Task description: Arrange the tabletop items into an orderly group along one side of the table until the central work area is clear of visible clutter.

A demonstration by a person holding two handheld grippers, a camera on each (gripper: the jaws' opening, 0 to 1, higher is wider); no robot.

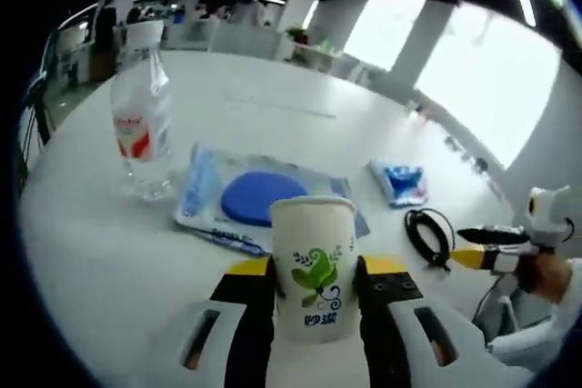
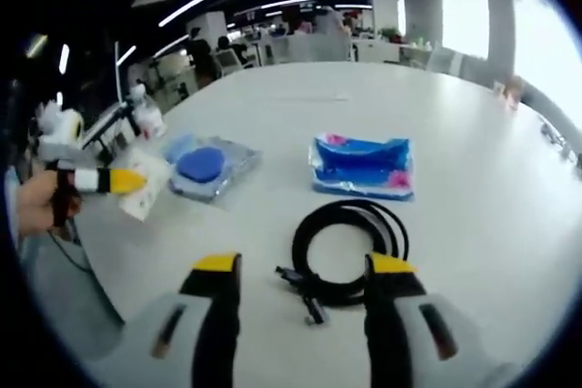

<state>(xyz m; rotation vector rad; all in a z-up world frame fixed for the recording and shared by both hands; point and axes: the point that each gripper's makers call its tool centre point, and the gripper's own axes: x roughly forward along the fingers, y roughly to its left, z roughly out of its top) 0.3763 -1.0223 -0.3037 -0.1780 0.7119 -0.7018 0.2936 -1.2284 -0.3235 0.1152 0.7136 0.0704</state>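
Observation:
My left gripper (image 1: 314,272) is shut on a white paper cup (image 1: 312,233) with a green leaf print, held upright just above the table. Beyond the cup lies a blue pack with a round blue pad (image 1: 259,197). A clear water bottle (image 1: 141,124) stands to the left. My right gripper (image 2: 305,311) is open, its jaws on either side of a coiled black cable (image 2: 350,247) lying on the table. Past the cable rests a small blue packet (image 2: 362,165). In the right gripper view, the left gripper (image 2: 105,179) holds the cup (image 2: 141,193) at the left.
The white table (image 1: 300,102) stretches far back and is bare there. In the left gripper view, the small blue packet (image 1: 398,181), the cable (image 1: 427,233) and the right gripper (image 1: 477,247) in a person's hand sit at the right. Office desks stand behind.

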